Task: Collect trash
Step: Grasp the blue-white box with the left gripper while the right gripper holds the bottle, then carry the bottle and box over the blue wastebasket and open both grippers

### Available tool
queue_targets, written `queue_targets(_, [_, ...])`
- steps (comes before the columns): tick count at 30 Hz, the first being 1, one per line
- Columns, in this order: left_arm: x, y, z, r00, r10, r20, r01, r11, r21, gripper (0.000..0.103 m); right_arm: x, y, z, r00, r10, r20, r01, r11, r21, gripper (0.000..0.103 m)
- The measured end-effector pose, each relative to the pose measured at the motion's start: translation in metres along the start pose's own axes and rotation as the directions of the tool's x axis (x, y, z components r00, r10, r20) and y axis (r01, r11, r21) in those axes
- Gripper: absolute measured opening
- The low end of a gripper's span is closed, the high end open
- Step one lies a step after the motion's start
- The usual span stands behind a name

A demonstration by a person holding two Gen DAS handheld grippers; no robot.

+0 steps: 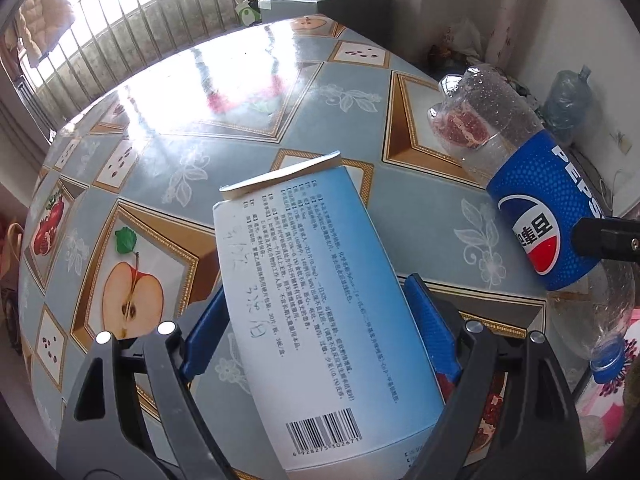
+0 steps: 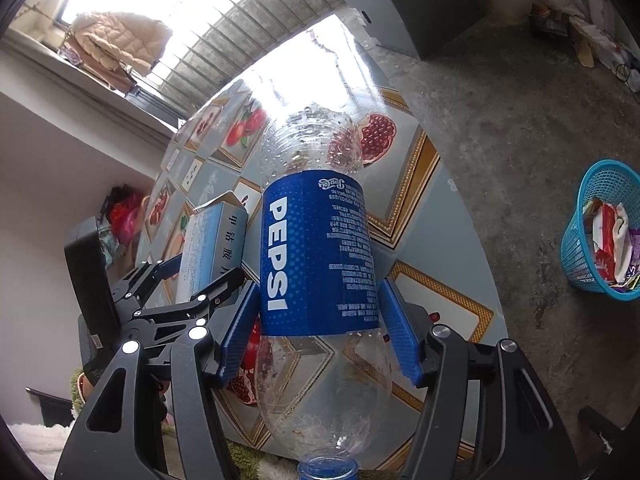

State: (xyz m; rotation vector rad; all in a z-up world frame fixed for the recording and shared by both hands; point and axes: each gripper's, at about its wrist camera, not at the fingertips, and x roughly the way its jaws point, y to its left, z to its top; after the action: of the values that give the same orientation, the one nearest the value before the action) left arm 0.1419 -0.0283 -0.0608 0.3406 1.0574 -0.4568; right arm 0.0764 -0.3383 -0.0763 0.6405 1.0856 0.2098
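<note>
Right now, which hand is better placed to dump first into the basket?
Right. Its gripper holds the bottle, and the blue basket shows on the floor only in its view. The left gripper holds the box over the table, no basket in sight.

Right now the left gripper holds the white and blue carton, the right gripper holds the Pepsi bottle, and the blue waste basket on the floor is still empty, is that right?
Not quite: the blue basket on the floor already holds wrappers and paper, as the right wrist view shows. The rest stands: the left gripper holds the carton, and the right gripper holds the Pepsi bottle.
</note>
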Motion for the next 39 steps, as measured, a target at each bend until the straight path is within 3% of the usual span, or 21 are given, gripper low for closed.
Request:
queue_targets(18, [-0.015,-0.004,0.004,0.997,0.032,0.069,-0.033,0.999,0.006,0.076,0.0,-0.009,-0.002,1.0,0.026,-0.008,-0.026,0.999,0.043,0.058])
queue_targets(24, [-0.031,-0.009,0.013,0.994,0.005,0.111,-0.007,1.0,0.02,0.076,-0.028,-0.028,-0.001,0.995,0.076,0.065,-0.083,0.99,0.11,0.057])
queue_targets(27, [-0.044,-0.023,0.03,0.987,-0.038,0.157,0.029,0.998,0.056,0.076,-0.059,-0.05,0.0,0.988,0.054,0.145,-0.078,0.984,0.162,0.057])
queue_targets(29, [-0.052,-0.035,0.042,0.98,-0.08,0.182,0.065,0.994,0.086,0.076,-0.087,-0.071,-0.002,0.977,-0.002,0.213,-0.044,0.977,0.21,0.057])
queue_targets(33, [-0.06,-0.074,0.077,0.961,-0.192,0.197,0.159,0.972,0.175,0.076,-0.144,-0.125,-0.017,0.932,-0.141,0.334,0.02,0.94,0.342,0.057])
queue_targets(36, [-0.056,-0.119,0.104,0.948,-0.277,0.16,0.229,0.937,0.262,0.076,-0.175,-0.171,-0.037,0.896,-0.238,0.375,0.042,0.886,0.461,0.057])
queue_targets(39, [-0.042,-0.173,0.128,0.93,-0.357,0.087,0.31,0.889,0.336,0.076,-0.183,-0.218,-0.058,0.888,-0.272,0.371,0.012,0.819,0.573,0.057])
